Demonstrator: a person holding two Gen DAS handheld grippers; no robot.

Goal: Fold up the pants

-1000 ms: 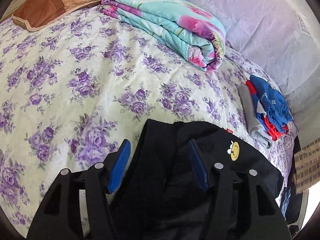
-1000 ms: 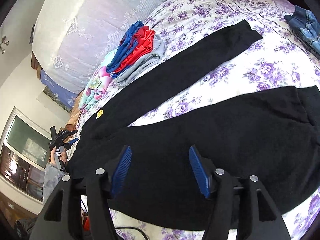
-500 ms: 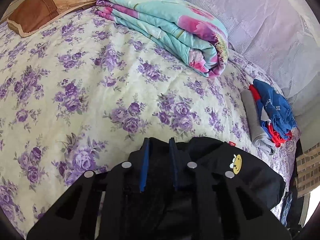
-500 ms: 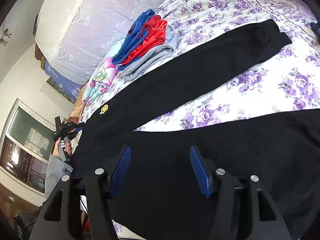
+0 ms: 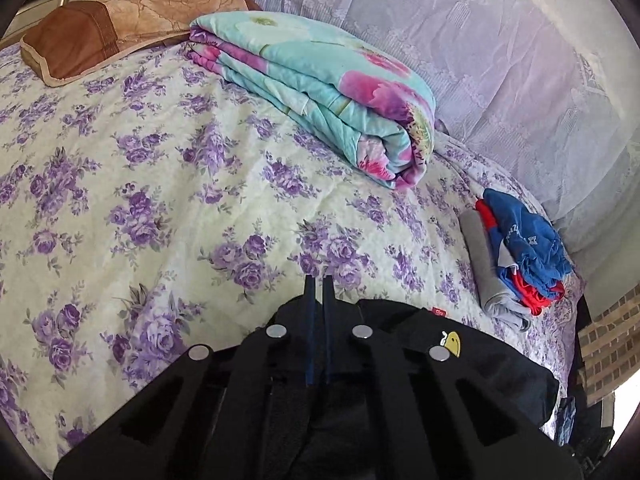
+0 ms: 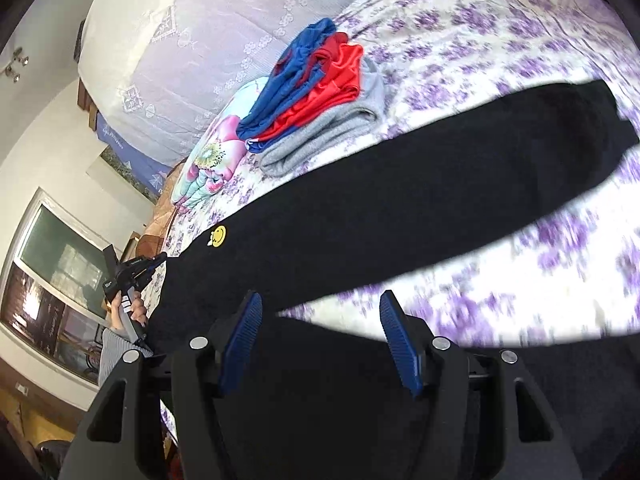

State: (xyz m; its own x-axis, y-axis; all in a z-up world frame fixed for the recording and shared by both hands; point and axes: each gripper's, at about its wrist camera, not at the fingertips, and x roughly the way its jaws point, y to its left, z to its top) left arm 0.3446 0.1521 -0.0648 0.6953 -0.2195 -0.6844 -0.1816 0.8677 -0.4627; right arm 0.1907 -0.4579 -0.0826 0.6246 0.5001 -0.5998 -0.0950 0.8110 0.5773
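- Lying flat on the bed (image 5: pixel 168 184) were the black pants (image 6: pixel 400 208), legs stretched toward the far right and the waist end at the near left edge of the floral bedspread.
- The left claw (image 5: pixel 319 284) was pressed together, pinching the waistband of the pants at the near edge; you could see the fabric bunched up under its fingers.
- The little yellow smiley patch (image 5: pixel 453 343) sat just right of that claw on the pants.
- The right claw (image 6: pixel 320 308) was spread wide, hovering over the near pant leg with nothing between its blue pads (image 6: pixel 244 338). The bedspread in that view was motion-blurred.
- A person's hand (image 6: pixel 134 312) showed at the far left of the right wrist view, holding the other claw's handle.
- Other stuff on the bed: a folded floral quilt (image 5: pixel 328 92) at the far side, a brown pillow (image 5: pixel 116 28) at the far left, and a stack of folded clothes (image 5: pixel 516 264) (blue, red, grey) to the right, just beside the far pant leg.
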